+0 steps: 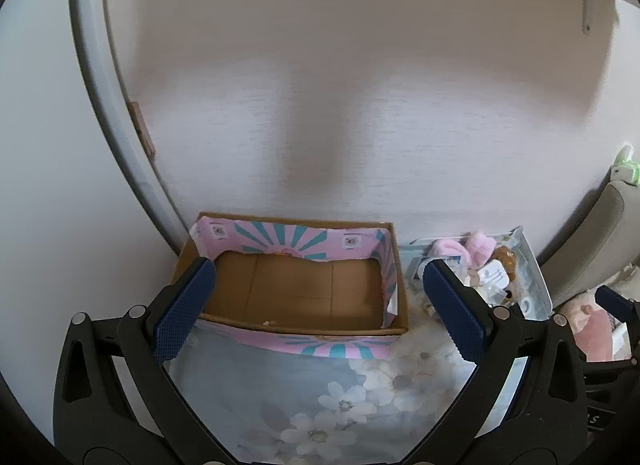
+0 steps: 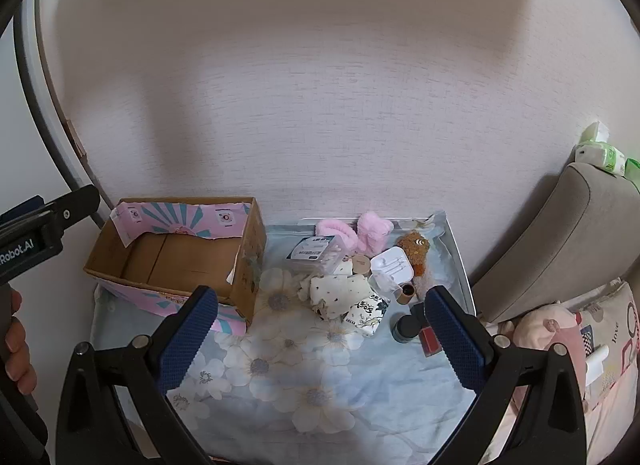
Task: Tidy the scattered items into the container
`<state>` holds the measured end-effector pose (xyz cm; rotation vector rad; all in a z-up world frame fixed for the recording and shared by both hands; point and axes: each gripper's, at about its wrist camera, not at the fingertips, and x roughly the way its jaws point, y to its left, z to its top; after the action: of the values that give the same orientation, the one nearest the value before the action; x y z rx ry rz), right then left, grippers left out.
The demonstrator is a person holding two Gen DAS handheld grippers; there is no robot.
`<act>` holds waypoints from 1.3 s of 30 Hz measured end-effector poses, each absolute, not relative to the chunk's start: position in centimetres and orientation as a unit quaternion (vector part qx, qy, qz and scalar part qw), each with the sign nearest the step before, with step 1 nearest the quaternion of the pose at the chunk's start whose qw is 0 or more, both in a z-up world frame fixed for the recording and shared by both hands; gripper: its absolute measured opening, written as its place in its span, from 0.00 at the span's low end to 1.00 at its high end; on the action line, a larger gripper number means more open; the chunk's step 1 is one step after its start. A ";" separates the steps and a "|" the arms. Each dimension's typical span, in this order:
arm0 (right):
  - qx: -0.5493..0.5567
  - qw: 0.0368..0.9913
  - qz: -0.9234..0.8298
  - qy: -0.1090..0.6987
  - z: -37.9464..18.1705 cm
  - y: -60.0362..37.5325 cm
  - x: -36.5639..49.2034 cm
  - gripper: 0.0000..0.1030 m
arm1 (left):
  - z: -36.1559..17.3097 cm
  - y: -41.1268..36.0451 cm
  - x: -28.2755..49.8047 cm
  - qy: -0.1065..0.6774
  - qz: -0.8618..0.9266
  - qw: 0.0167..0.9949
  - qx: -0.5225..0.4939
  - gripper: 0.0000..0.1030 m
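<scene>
Both our left gripper [image 1: 316,307] and right gripper [image 2: 322,335] gape wide, empty; cardboard box [image 2: 168,265] at ten o'clock

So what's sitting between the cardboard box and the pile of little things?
Nothing: in the right wrist view only bare flowered cloth separates the cardboard box from the pile.

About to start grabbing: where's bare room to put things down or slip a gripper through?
Free: the box floor, and the floral cloth in front of box and pile. Crowded: the pile right of the box, reaching the tray's far and right edges.
</scene>
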<state>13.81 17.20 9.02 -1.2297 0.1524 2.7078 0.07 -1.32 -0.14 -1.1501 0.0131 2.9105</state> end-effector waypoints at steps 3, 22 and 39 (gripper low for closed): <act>-0.411 0.081 0.907 0.052 9.0 17.2 13.8 1.00 | -0.1 -1.4 0.5 0.006 0.932 0.016 -0.363 1.00; -0.410 0.083 0.907 0.052 9.2 17.4 14.3 1.00 | -0.3 -0.7 0.7 0.001 0.929 0.037 -0.368 1.00; -0.406 0.084 0.908 0.053 9.2 17.6 14.4 1.00 | -1.4 -0.4 0.1 -0.008 0.922 0.046 -0.383 1.00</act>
<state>14.35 17.65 9.21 -1.2124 0.1595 2.7100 0.14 -0.38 -1.39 -1.1701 -0.0242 2.8164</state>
